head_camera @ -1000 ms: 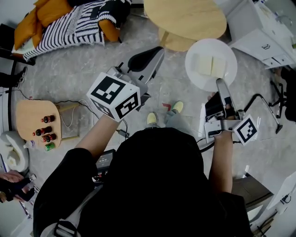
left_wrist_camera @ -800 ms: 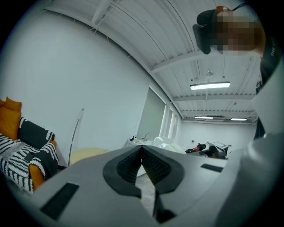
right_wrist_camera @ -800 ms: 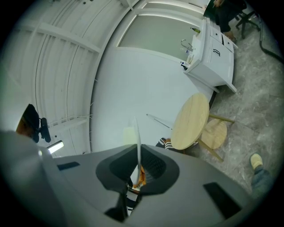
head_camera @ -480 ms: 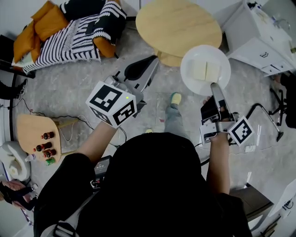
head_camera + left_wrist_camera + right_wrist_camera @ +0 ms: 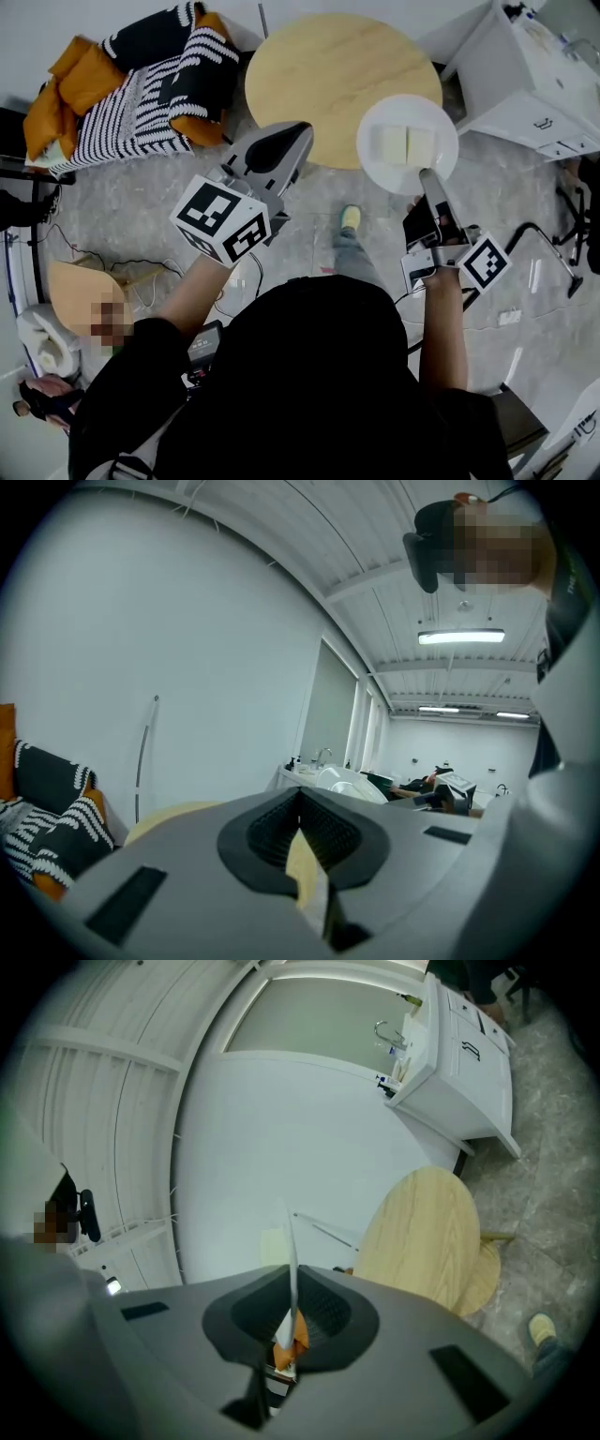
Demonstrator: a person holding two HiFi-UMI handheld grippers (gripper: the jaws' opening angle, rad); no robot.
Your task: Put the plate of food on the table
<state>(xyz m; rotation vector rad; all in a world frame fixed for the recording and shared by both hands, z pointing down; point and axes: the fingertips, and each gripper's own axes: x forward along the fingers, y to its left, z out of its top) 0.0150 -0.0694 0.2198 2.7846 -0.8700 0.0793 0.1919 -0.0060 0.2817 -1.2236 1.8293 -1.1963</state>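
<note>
A white plate (image 5: 408, 143) carries two pale slabs of food (image 5: 406, 143). It hangs level over the near right edge of the round wooden table (image 5: 328, 75). My right gripper (image 5: 427, 180) is shut on the plate's near rim. In the right gripper view the plate (image 5: 290, 1251) shows edge-on as a thin white line between the jaws of the right gripper (image 5: 292, 1296), with the table (image 5: 427, 1241) beyond. My left gripper (image 5: 279, 142) is held at the table's near edge, left of the plate. Its jaws look shut with nothing in them, as the left gripper (image 5: 300, 810) also shows in its own view.
A sofa with orange and striped cushions (image 5: 141, 84) stands left of the table. White cabinets (image 5: 525, 75) stand at the right. A small wooden side table (image 5: 80, 291) is low at the left. The person's shoe (image 5: 350, 217) is on the stone floor below the table.
The person has stepped toward the round table. Both grippers and the plate have come with them, and the plate now overlaps the table's edge instead of hanging over the floor.
</note>
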